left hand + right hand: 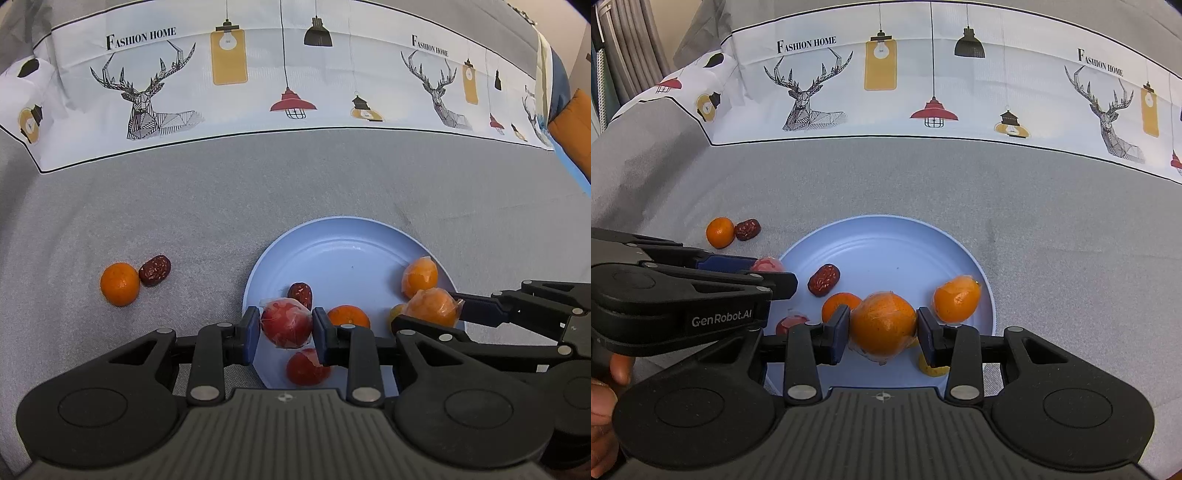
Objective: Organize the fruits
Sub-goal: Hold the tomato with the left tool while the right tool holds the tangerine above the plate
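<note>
- The left gripper (284, 326) clamps a plastic-wrapped red fruit (286, 322) over the round pale-blue plate (332, 236), near its left rim.
- The right gripper (882, 328) pinches a film-wrapped orange (882, 323) above the plate's near edge.
- Both fruits look light and soft; the slippery film favours a hold across the widest middle.

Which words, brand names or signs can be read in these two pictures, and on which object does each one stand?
"FASHION HOME": printed twice on the white cloth band, each time above a deer drawing.
"GenRobot.AI": white letters on the side of the left gripper, seen from the right wrist view.
No readable text shows on the blue plate, the wrapped fruits or the right gripper.
</note>
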Motion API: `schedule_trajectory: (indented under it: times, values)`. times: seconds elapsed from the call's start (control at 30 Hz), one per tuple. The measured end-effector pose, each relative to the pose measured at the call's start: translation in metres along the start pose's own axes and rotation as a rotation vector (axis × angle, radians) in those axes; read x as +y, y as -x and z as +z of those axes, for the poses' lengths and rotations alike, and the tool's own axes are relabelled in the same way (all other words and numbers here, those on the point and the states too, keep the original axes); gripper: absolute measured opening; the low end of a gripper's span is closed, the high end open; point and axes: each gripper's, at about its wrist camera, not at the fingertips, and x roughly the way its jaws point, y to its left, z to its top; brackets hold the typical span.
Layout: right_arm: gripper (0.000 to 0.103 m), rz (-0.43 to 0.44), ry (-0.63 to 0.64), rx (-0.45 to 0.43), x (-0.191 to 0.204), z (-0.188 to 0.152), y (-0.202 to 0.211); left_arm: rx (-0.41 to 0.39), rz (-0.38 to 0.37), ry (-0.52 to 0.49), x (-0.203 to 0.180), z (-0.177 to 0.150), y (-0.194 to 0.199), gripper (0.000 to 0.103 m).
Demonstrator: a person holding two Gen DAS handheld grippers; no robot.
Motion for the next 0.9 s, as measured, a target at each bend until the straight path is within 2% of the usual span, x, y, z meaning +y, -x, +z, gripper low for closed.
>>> schedule_trajectory:
  times: [0.9]
  values:
    - [0.041, -0.009, 0.009, -0.003, 0.0015, -0.0004, 0.0, -0.004, 0.005, -0.003, -0.0015, 0.0025, 0.0015, 0.033]
